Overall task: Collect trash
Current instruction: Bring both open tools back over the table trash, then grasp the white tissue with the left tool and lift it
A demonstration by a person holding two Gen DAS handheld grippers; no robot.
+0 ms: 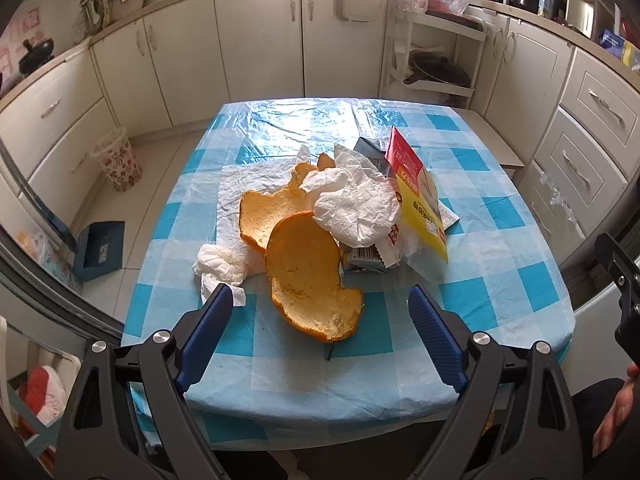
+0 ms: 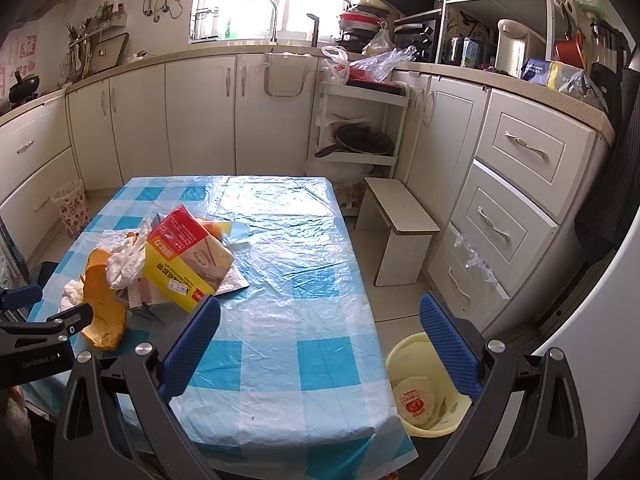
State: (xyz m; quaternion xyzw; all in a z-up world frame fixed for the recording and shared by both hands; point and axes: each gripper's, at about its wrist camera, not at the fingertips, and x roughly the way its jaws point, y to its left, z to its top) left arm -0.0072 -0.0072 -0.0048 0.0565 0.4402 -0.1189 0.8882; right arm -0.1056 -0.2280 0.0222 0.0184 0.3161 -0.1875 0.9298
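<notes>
A pile of trash lies on the blue checked table (image 1: 500, 280). It holds a large orange peel (image 1: 308, 276), a second peel (image 1: 260, 216), crumpled white tissues (image 1: 356, 208), a small tissue wad (image 1: 220, 264), a red and yellow box (image 1: 420, 200) and a grey carton (image 1: 368, 148). My left gripper (image 1: 320, 300) is open just short of the pile. The near end of the large peel shows between its blue pads (image 1: 208, 328), untouched. My right gripper (image 2: 320, 306) is open over bare cloth to the right of the pile (image 2: 180, 264), with nothing between its fingers.
A yellow bin (image 2: 404, 356) stands on the floor by the table's right near corner, with a round printed lid inside. A floral bin (image 1: 118, 160) stands by the left cabinets, a blue dustpan (image 1: 100, 248) near it. A white stool (image 2: 400, 216) sits right of the table.
</notes>
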